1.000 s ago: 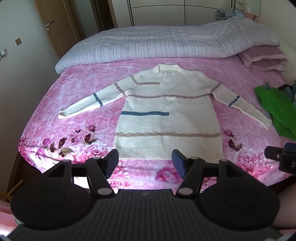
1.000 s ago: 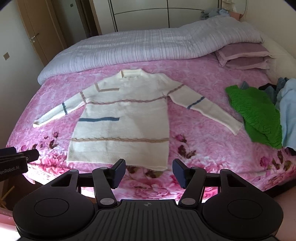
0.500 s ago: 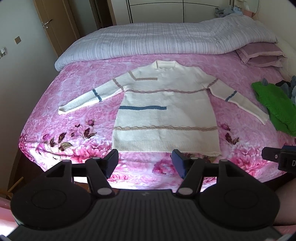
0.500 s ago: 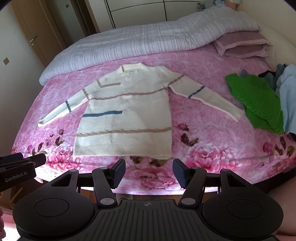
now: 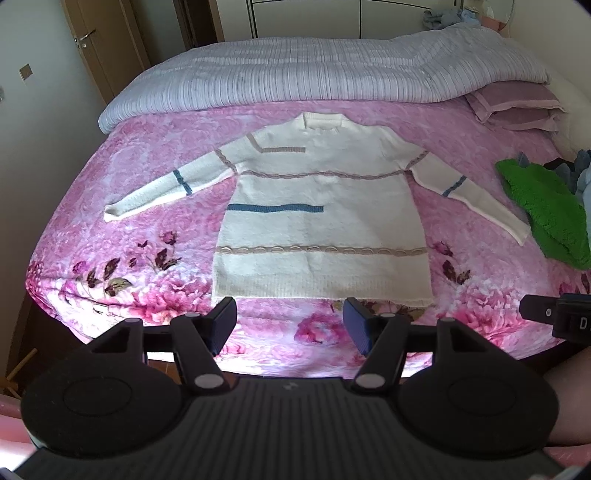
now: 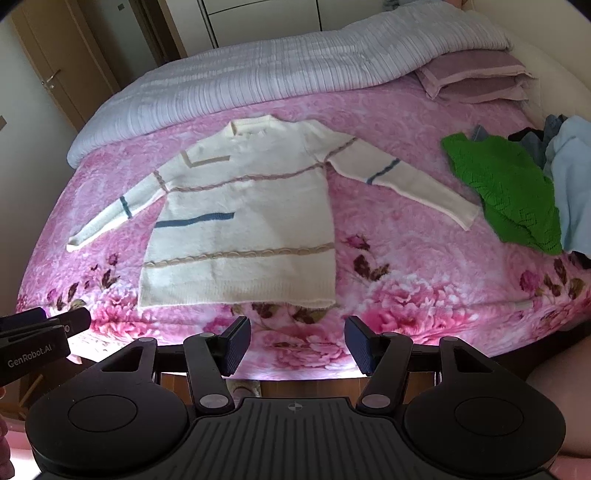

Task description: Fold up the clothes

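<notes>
bed cover point(image 5: 155, 236): pink with a floral print, spread over the mattress
quilt point(image 5: 295, 77): pale lilac, ribbed, bunched along the far side of the bed
pillows point(image 6: 476, 77): two mauve ones stacked at the far right corner, partly under the quilt's edge
door point(image 5: 92, 48): brown wood with a metal handle, on the left wall
wardrobe point(image 5: 332, 18): white panelled fronts behind the bed
floor point(image 6: 295, 386): wood boards showing below the near bed edge
</notes>
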Demonstrator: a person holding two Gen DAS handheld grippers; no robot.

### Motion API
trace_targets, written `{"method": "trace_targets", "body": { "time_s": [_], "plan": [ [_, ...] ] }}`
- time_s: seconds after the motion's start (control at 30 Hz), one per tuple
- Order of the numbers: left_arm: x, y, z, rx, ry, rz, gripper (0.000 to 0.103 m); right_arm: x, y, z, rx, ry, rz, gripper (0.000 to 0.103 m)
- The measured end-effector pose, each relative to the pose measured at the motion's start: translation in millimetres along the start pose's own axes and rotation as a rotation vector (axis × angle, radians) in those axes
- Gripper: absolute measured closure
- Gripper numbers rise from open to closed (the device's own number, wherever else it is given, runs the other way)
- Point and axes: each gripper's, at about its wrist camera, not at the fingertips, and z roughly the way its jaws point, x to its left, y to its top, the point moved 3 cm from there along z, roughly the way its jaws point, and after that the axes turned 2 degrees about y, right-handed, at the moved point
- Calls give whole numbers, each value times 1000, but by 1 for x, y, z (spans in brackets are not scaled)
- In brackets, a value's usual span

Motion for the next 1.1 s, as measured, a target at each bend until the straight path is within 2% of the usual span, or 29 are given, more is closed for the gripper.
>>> {"method": "trace_targets", "body": {
  "time_s": [0.37, 0.47, 0.7, 0.83, 1.0, 1.1],
  "plan": [
    [8, 20, 34, 22, -32, -32, 43, 9, 27, 22, -3, -25, -9, 43],
    [31, 37, 58, 22, -50, -79, 43, 13, 40, 33, -13, -14, -6, 43],
    [89, 77, 117, 20, -91, -196, 40, 10, 90, 62, -113, 1, 66, 43],
    [123, 101, 153, 26, -116, -268, 40, 9, 121, 101, -61, -16, 130, 43],
    [173, 125, 215, 106, -185, -406, 40, 16, 152, 166, 59, -56, 209, 43],
    [200, 131, 249, 137, -222, -468, 40, 23, 165, 199, 95, -82, 243, 43]
  ]
}}
